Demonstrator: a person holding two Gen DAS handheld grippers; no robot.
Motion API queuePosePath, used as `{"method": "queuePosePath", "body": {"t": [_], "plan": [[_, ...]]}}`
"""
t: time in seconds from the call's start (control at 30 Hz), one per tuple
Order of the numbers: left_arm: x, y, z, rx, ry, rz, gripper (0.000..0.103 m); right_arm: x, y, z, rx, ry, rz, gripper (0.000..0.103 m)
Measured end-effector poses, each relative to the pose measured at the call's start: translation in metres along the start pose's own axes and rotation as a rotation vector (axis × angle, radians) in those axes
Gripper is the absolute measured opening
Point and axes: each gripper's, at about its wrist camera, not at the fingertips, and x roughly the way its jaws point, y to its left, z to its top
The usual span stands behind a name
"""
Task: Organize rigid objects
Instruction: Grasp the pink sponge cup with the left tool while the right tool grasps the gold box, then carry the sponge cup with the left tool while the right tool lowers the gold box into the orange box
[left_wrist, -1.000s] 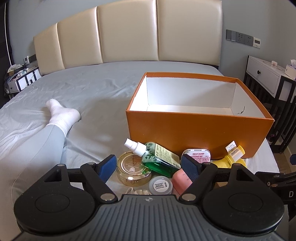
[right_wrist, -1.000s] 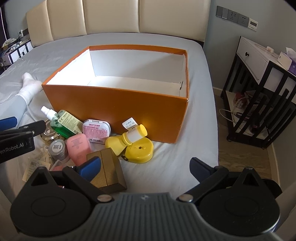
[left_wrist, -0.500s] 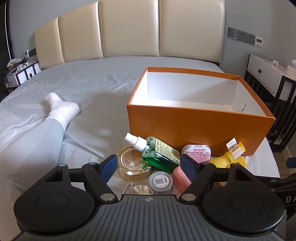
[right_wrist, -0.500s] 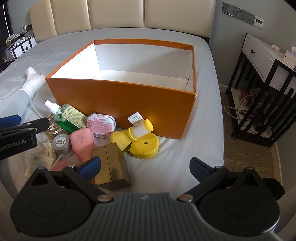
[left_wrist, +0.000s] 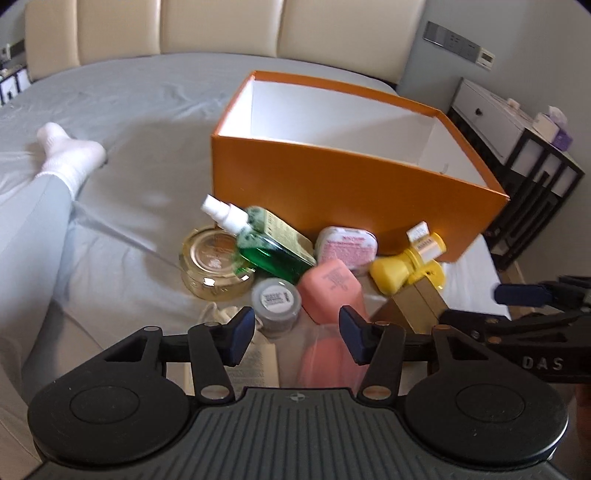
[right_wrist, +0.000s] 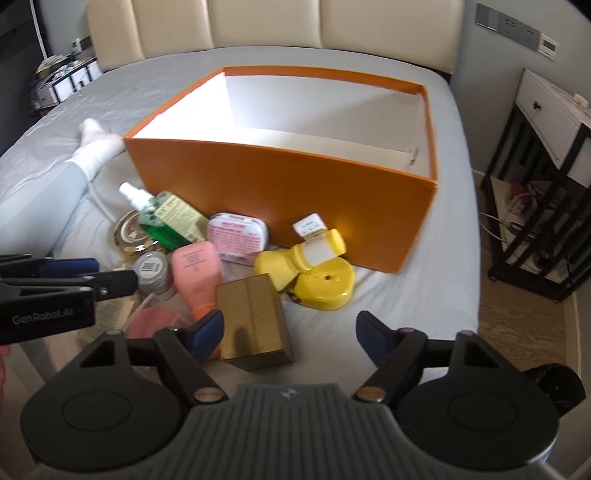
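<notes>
The box (left_wrist: 332, 184) is orange outside and white inside. The spray bottle (left_wrist: 273, 247) holds green liquid under a white nozzle (its label is pale olive with print). The round tin (left_wrist: 210, 262) is gold, the small jar (left_wrist: 275, 301) grey, the tube (left_wrist: 332, 288) salmon pink, the bottle (left_wrist: 406, 262) yellow. The bed sheet (left_wrist: 147, 110) is plain grey-blue.

On the bed (left_wrist: 155, 110) in front of me sits an open orange box (left_wrist: 332, 184). Near its front wall lie a gold tin (left_wrist: 212, 264), a green spray bottle (left_wrist: 266, 240), a grey jar (left_wrist: 276, 301), a pink case (left_wrist: 332, 288), a pink-labelled tin (left_wrist: 347, 245), a yellow bottle (left_wrist: 406, 264) and a gold box (right_wrist: 251, 321).
</notes>
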Motion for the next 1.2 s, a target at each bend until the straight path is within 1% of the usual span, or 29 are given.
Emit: {"method": "queuePosePath", "body": {"t": [0.07, 0.13, 0.17, 0.23, 0.27, 0.33, 0.43, 0.47, 0.5, 0.53, 0.63, 0.73, 0.77, 0.8, 0.83, 0.87, 0.9, 0.93, 1.07, 1.2], "plan": [[-0.003, 0.000, -0.004, 0.010, 0.016, -0.033, 0.062, 0.000, 0.005, 0.001, -0.024, -0.010, 0.024, 0.063], [-0.003, 0.000, -0.005, 0.013, 0.030, -0.056, 0.062, 0.001, 0.009, 0.003, -0.042, -0.008, 0.034, 0.059], [-0.002, 0.000, -0.005, 0.014, 0.039, -0.072, 0.063, 0.003, 0.010, 0.004, -0.046, -0.002, 0.040, 0.056], [0.001, -0.002, -0.005, 0.021, 0.073, -0.114, 0.067, 0.005, 0.013, 0.005, -0.051, 0.008, 0.064, 0.051], [0.003, -0.004, -0.005, 0.028, 0.090, -0.129, 0.067, 0.006, 0.014, 0.006, -0.056, 0.008, 0.073, 0.050], [0.007, -0.007, -0.005, 0.038, 0.117, -0.117, 0.068, 0.008, 0.018, 0.007, -0.075, 0.008, 0.058, 0.045], [0.015, -0.011, -0.006, 0.062, 0.156, -0.092, 0.069, 0.016, 0.018, 0.008, -0.068, 0.055, 0.036, 0.046], [0.017, -0.012, -0.007, 0.072, 0.171, -0.093, 0.070, 0.019, 0.017, 0.008, -0.058, 0.072, 0.036, 0.049], [0.019, -0.013, -0.008, 0.082, 0.186, -0.097, 0.073, 0.021, 0.016, 0.007, -0.050, 0.085, 0.033, 0.054], [0.021, -0.014, -0.010, 0.091, 0.203, -0.104, 0.078, 0.023, 0.014, 0.007, -0.042, 0.094, 0.036, 0.065], [0.028, -0.017, -0.013, 0.106, 0.227, -0.109, 0.079, 0.025, 0.014, 0.008, -0.041, 0.095, 0.041, 0.065], [0.032, -0.019, -0.014, 0.121, 0.234, -0.095, 0.077, 0.027, 0.018, 0.009, -0.059, 0.097, 0.044, 0.064], [0.033, -0.018, -0.014, 0.122, 0.236, -0.090, 0.074, 0.029, 0.020, 0.010, -0.066, 0.098, 0.047, 0.062], [0.033, -0.019, -0.014, 0.123, 0.239, -0.086, 0.074, 0.030, 0.021, 0.011, -0.073, 0.099, 0.045, 0.059], [0.033, -0.019, -0.014, 0.128, 0.240, -0.087, 0.074, 0.031, 0.022, 0.012, -0.078, 0.100, 0.043, 0.054], [0.033, -0.020, -0.014, 0.132, 0.239, -0.088, 0.072, 0.033, 0.022, 0.013, -0.081, 0.104, 0.043, 0.051], [0.032, -0.019, -0.015, 0.133, 0.240, -0.093, 0.070, 0.034, 0.022, 0.013, -0.080, 0.110, 0.046, 0.049], [0.031, -0.018, -0.015, 0.135, 0.240, -0.095, 0.069, 0.035, 0.021, 0.013, -0.077, 0.117, 0.051, 0.045], [0.026, -0.019, -0.014, 0.132, 0.224, -0.083, 0.069, 0.036, 0.019, 0.015, -0.064, 0.125, 0.061, 0.044], [0.014, -0.020, -0.009, 0.141, 0.177, -0.058, 0.069, 0.031, 0.016, 0.015, -0.040, 0.122, 0.075, 0.044]]}}
